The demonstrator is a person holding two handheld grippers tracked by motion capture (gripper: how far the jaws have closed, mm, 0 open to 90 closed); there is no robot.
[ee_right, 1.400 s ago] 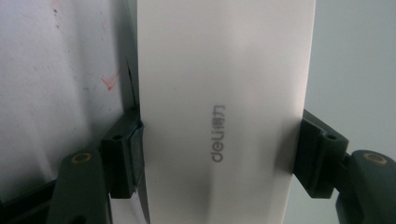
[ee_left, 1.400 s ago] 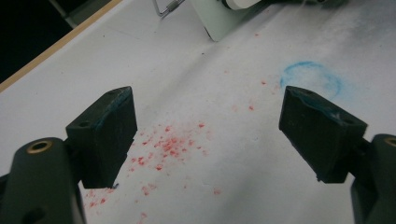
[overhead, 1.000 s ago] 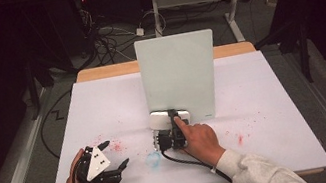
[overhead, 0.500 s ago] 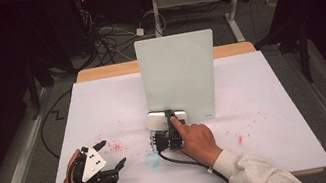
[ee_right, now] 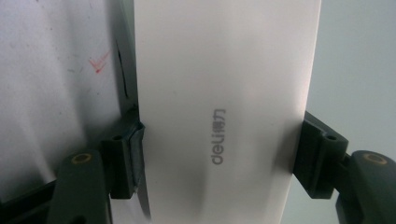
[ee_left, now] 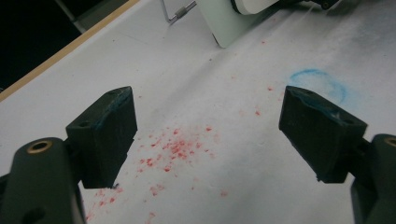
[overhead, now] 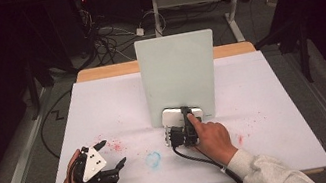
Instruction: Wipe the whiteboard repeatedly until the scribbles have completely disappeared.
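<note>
Two grippers work the tabletop [overhead: 274, 102]: the right gripper [overhead: 182, 118], arm stretched forward, pinches a white eraser [ee_right: 224, 116] between its jaws against the upright board [overhead: 179, 76], while the left gripper [overhead: 111, 154] rests with jaws spread.

White eraser [ee_right: 219, 116] against upright board [overhead: 178, 76]

Count: two hand-held grippers, left [overhead: 111, 154] and right [overhead: 182, 118]; one eraser [overhead: 175, 116]; one upright board [overhead: 178, 76]; one worktop [overhead: 277, 117].
</note>
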